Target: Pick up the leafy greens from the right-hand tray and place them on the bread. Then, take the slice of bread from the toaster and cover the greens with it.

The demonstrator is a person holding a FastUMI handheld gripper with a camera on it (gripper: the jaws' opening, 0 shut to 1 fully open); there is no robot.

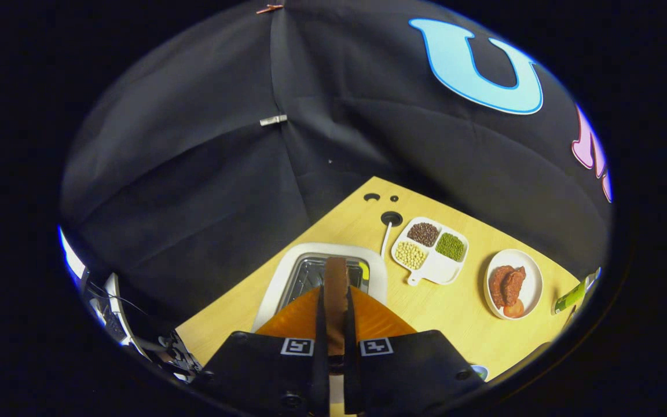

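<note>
A slice of bread (336, 272) with a brown crust stands edge-on between my two fingers, and my gripper (334, 307) is shut on it. The slice pokes out a little past the orange fingers (299, 318). Just beyond and below it sits the white toaster (287, 272), its metal slot (307, 278) open toward me and partly hidden by the slice. The slice appears lifted clear of the slot, though its lower end is hidden behind my fingers.
On the yellow wooden table (455, 307), right of the toaster, stand a white divided dish (431, 250) of beans and a round white plate (513, 284) with brown meat and a tomato piece. A green object (574, 295) lies at the table's right. A cable hole (391, 218) lies behind.
</note>
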